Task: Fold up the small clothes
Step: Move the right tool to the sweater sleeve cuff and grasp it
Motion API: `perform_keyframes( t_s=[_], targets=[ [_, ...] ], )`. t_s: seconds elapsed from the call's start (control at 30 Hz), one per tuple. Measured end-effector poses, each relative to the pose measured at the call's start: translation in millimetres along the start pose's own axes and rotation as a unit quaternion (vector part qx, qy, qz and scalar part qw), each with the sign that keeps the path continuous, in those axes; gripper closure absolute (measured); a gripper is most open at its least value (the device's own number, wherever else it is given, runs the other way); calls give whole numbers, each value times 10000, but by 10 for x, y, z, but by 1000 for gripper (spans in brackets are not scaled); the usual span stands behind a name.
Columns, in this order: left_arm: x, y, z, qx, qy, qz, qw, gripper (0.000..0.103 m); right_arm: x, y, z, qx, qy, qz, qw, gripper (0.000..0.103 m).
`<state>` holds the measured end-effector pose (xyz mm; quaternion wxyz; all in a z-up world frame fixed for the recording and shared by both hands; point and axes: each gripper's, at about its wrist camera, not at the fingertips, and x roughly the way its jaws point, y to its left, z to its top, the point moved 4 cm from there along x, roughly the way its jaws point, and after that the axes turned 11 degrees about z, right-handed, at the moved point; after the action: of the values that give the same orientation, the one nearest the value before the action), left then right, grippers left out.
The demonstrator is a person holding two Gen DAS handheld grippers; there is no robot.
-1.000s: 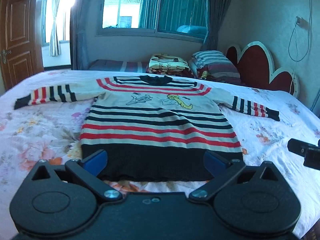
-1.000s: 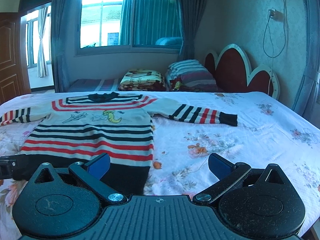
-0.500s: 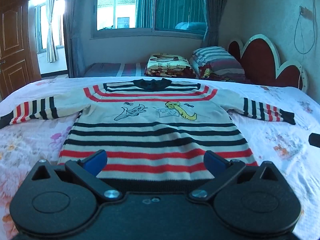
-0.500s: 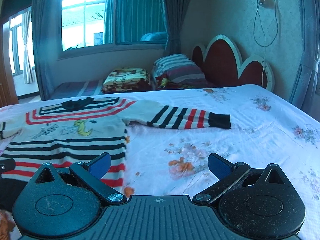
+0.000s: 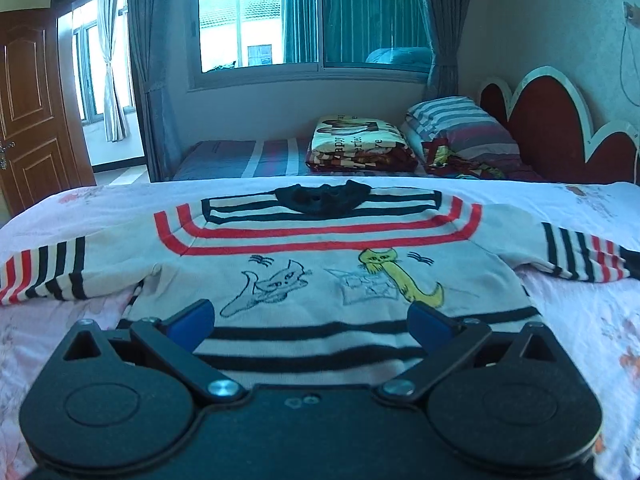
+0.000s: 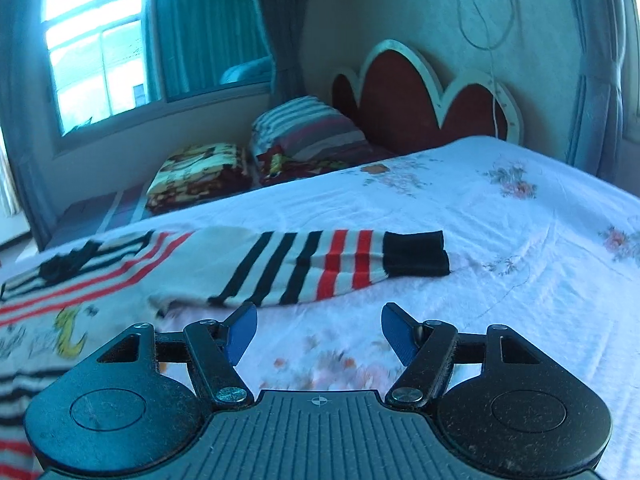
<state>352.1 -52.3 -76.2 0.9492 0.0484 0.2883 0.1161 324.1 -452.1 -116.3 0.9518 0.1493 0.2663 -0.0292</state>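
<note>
A small striped sweater [image 5: 320,280], cream with black and red stripes and cat drawings, lies flat on the bed with both sleeves spread out. My left gripper [image 5: 312,320] is open and empty, low over the sweater's chest. Its blue fingertips [image 5: 192,318] stand wide apart. In the right wrist view the sweater's right sleeve [image 6: 320,268] with its black cuff [image 6: 416,254] lies just ahead. My right gripper [image 6: 318,330] is open and empty, over the sheet just short of the sleeve.
The bed has a white floral sheet [image 6: 520,280]. A folded blanket [image 5: 360,144] and a striped pillow [image 5: 460,128] lie beyond it, by the red headboard [image 6: 420,96]. A window [image 5: 304,16] and a wooden door [image 5: 32,108] stand behind.
Both grippers moved forward over the bed. The left went from the sweater's hem up to its chest. The right swung toward the right sleeve, and its jaws have narrowed somewhat.
</note>
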Motion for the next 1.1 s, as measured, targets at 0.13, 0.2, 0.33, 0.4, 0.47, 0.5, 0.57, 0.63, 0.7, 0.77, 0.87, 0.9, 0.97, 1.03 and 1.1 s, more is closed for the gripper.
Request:
perform_keyframes(
  t_s=[0.13,0.2,0.33,0.4,0.47,0.5,0.57,0.63,0.7,0.77,0.87,0.9,0.97,1.03,1.1],
  targets=[
    [279,-97,31,47,108,32,9999,2,481,-516,123,854,62,20,9963,62],
    [411,-172,18,109,195,16,9997,3,648,-799,145,1426,28,-11,9898,62],
    [627,-351,-2,226,333,-3,9992,4,925,-1288,87,2493,-108,51,9684,62],
    [712,-433,-16,253,404,17,9989,4,1010,-1467,59,2817,-200,66,9593,62],
    [766,-485,-25,279,452,25,9986,4,1061,-1590,52,3045,-293,127,9520,62],
    [790,-502,-30,290,480,32,9984,4,1070,-1629,59,3120,-350,159,9493,62],
    [829,-528,-38,319,521,23,9981,4,1098,-1659,84,3155,-379,170,9480,62],
    [864,-535,-34,354,543,53,9979,4,1121,-1661,126,3096,-390,132,9500,62],
    [897,-529,-21,362,571,70,9977,4,1149,-1650,172,2960,-343,30,9546,75],
    [915,-489,1,347,590,110,9976,4,1177,-1652,205,2860,-211,-34,9580,99],
    [895,-389,57,342,523,125,9980,4,1009,-1507,347,2387,-624,-10,9691,99],
    [888,-343,68,377,491,124,9980,4,1014,-1470,359,2216,-614,-113,9731,99],
    [910,-232,70,450,519,177,9975,4,1227,-1523,219,2405,30,-430,9697,99],
    [957,-74,62,397,628,263,9969,4,1214,-1421,297,2052,-36,-577,9770,99],
    [1016,116,56,320,759,339,9960,3,1165,-1218,405,1749,-297,-513,9828,99]
  ],
)
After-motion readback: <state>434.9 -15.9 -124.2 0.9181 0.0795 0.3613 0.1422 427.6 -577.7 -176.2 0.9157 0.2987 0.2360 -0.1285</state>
